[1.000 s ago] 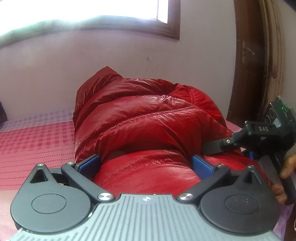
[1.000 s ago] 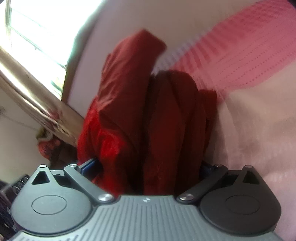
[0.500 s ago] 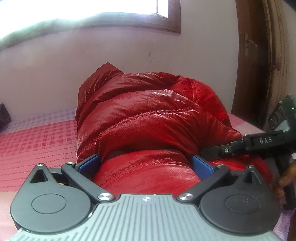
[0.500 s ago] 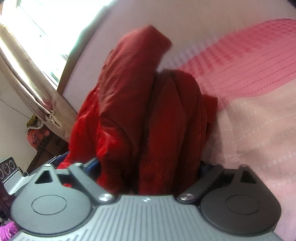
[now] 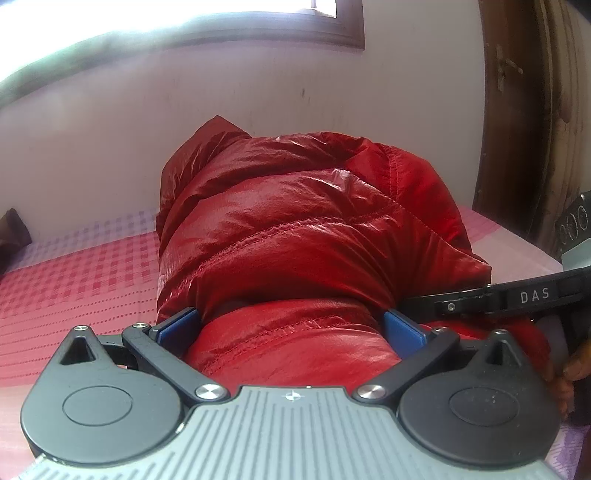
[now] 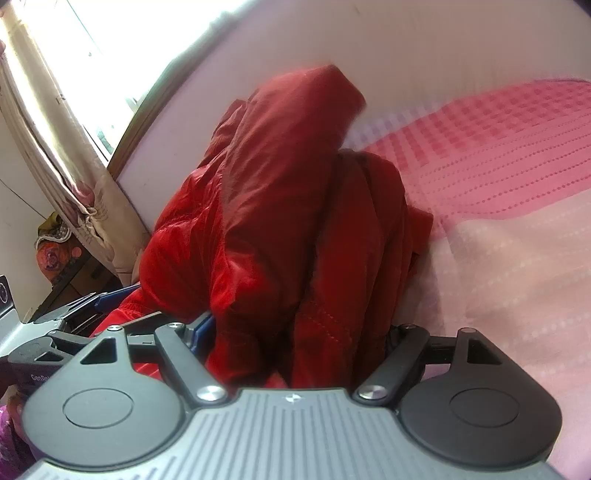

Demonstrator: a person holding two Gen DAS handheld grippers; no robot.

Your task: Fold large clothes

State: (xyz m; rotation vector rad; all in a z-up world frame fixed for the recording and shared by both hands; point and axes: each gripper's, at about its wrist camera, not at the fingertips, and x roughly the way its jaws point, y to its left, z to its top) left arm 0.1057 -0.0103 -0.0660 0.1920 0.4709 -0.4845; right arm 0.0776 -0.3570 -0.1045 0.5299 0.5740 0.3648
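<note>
A shiny red puffer jacket (image 5: 295, 229) is bunched and folded on the pink checked bed (image 5: 74, 280). My left gripper (image 5: 291, 328) has its blue pads wide apart with a thick roll of the jacket filling the gap, gripped. My right gripper (image 6: 295, 332) likewise holds thick folds of the jacket (image 6: 280, 206) between its fingers. The right gripper also shows in the left wrist view (image 5: 517, 295) at the jacket's right side. The left gripper shows at the left edge of the right wrist view (image 6: 66, 317).
A pale wall (image 5: 110, 129) with a window (image 5: 147, 22) stands behind the bed. A brown door (image 5: 517, 110) is at the right. A curtain (image 6: 55, 110) hangs by the window. The pink bedspread (image 6: 498, 221) lies to the right of the jacket.
Both grippers have lifted and turned with the jacket. The right gripper's arm in the left wrist view has swung lower and flatter. The jacket bundle looks more compact.
</note>
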